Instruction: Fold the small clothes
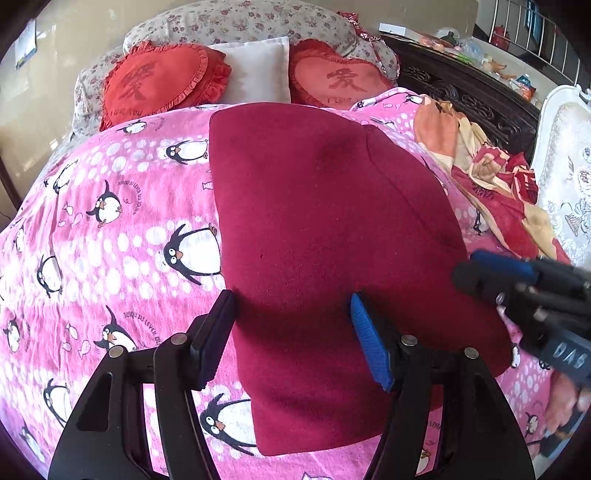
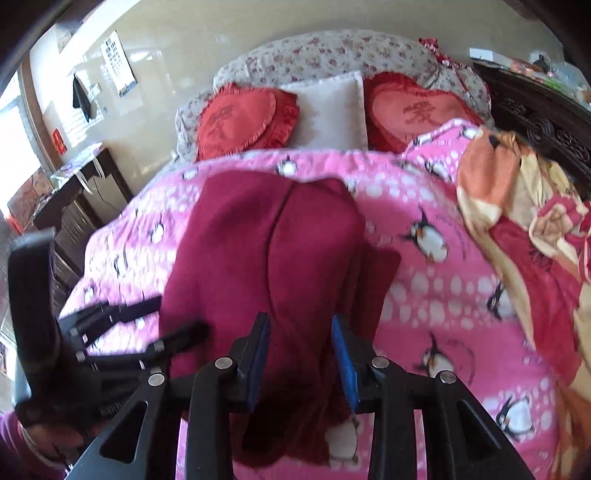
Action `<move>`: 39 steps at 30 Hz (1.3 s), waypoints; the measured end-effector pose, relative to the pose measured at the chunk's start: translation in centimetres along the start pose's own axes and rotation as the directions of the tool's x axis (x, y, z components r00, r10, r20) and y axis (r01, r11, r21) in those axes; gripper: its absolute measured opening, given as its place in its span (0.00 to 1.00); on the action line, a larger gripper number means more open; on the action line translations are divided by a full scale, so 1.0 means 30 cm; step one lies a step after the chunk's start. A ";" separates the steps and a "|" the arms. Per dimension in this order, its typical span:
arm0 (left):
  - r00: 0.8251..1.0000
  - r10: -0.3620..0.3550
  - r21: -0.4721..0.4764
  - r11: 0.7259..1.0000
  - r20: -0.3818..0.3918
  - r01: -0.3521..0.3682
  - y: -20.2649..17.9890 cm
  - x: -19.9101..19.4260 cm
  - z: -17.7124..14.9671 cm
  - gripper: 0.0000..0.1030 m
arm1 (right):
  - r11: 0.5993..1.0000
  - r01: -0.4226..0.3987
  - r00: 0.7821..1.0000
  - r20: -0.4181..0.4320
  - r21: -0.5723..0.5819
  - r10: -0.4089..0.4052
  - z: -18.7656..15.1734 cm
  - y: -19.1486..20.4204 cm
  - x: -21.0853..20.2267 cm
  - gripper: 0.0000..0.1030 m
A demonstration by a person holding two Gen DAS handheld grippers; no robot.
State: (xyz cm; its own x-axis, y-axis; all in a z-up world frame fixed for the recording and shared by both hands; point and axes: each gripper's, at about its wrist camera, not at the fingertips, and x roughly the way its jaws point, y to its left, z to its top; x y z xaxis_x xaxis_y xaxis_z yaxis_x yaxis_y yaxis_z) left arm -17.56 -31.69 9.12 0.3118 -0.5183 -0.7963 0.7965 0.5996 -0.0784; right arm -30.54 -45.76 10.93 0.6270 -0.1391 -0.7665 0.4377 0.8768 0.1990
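A dark red fleece garment [image 1: 325, 240] lies flat on the pink penguin-print blanket [image 1: 110, 229] that covers the bed. Behind the blanket, at the head of the bed, two red heart-shaped frilled cushions [image 1: 159, 81] flank a plain white square pillow [image 1: 258, 70], all leaning on a long floral-print bolster [image 1: 240, 18]. To the right of the garment a crumpled orange-and-red patterned cloth [image 1: 491, 177] lies along the blanket's edge, before a dark carved wooden headboard [image 1: 461, 92]. The left gripper [image 1: 291, 332] straddles the garment's near left edge; the right gripper [image 2: 299, 354] hangs over its near right part. A dark wooden side table [image 2: 74, 184] stands left of the bed.
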 end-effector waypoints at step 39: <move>1.000 -0.028 -0.063 0.998 0.005 0.029 0.058 -0.062 -0.018 0.63 | 0.992 -0.026 0.998 0.055 0.124 0.020 -0.042 -0.006 -0.034 0.47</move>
State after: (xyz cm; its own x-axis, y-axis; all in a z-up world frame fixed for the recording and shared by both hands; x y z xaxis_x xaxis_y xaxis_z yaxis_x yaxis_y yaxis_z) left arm -17.05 -29.35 10.15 0.2918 -0.5382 -0.7907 0.7707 0.6218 -0.1388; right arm -32.08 -45.20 10.91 0.6700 -0.1468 -0.7277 0.4974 0.8165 0.2932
